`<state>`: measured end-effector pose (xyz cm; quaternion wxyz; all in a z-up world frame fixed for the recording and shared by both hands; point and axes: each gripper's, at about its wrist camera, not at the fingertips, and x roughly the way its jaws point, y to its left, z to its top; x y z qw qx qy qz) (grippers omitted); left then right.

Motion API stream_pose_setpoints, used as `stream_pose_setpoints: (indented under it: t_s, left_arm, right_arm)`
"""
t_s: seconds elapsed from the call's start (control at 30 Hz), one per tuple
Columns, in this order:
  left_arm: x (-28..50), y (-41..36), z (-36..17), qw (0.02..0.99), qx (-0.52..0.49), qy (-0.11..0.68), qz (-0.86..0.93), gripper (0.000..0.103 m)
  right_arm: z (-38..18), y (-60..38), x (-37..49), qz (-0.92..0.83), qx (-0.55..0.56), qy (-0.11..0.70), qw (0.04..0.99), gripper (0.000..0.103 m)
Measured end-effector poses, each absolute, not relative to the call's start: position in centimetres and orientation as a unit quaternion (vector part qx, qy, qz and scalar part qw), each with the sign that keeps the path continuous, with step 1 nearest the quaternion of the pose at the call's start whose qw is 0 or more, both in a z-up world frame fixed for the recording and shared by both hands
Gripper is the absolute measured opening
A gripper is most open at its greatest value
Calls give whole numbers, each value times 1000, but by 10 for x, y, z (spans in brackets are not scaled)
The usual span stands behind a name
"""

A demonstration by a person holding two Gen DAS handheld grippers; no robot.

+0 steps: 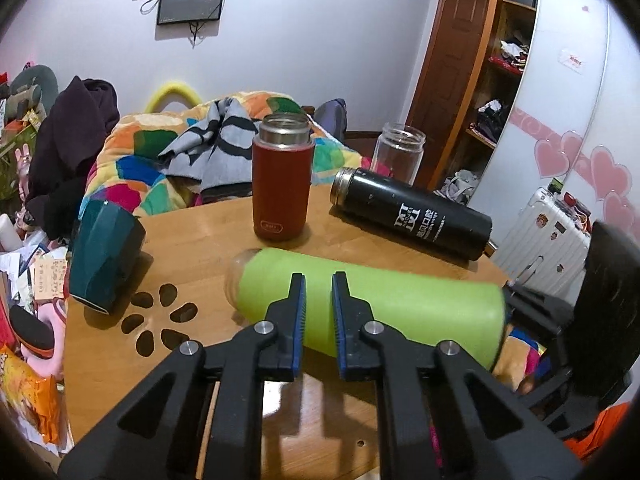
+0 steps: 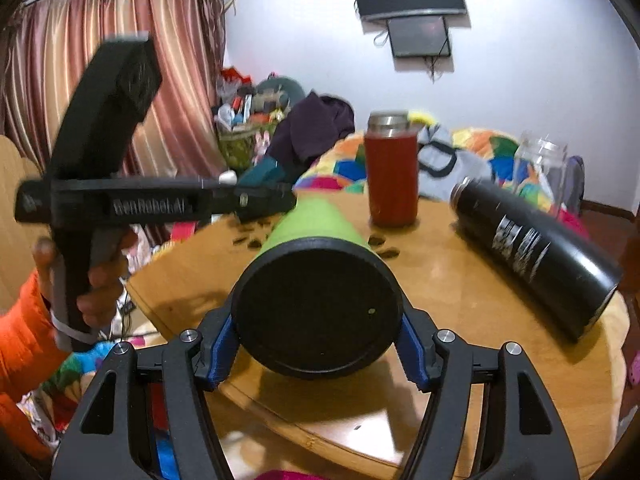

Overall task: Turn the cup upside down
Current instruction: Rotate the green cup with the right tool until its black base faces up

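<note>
Green cup (image 2: 316, 312) between right gripper (image 2: 316, 344) jaws

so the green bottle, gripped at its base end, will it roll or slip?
Green bottle is a smooth cylinder lying sideways, so probably rolls if released. Right gripper clamps only its black base, so the long body may sag. The sleeve looks matte, likely grippy.

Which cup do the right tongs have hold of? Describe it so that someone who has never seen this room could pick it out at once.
Start at the round wooden table. Near its front edge a long cup in a lime-green sleeve is held horizontal, its black base end clamped in the right tongs. The red flask stands upright and the black bottle lies on its side; only this one is green.
</note>
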<state>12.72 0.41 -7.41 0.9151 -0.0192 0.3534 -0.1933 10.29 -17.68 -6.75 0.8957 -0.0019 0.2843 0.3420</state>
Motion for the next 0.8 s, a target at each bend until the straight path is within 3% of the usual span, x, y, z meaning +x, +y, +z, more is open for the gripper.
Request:
stream_pose_setpoints:
  t_s: [0.47, 0.8]
  left_arm:
    - [115, 5, -67, 918, -28, 330, -219, 12]
    - [126, 20, -68, 923, -45, 327, -198, 12]
  right_arm:
    - [-1, -181, 96, 333, -4, 219, 917, 63]
    - [20, -144, 126, 331, -39, 218, 917, 63]
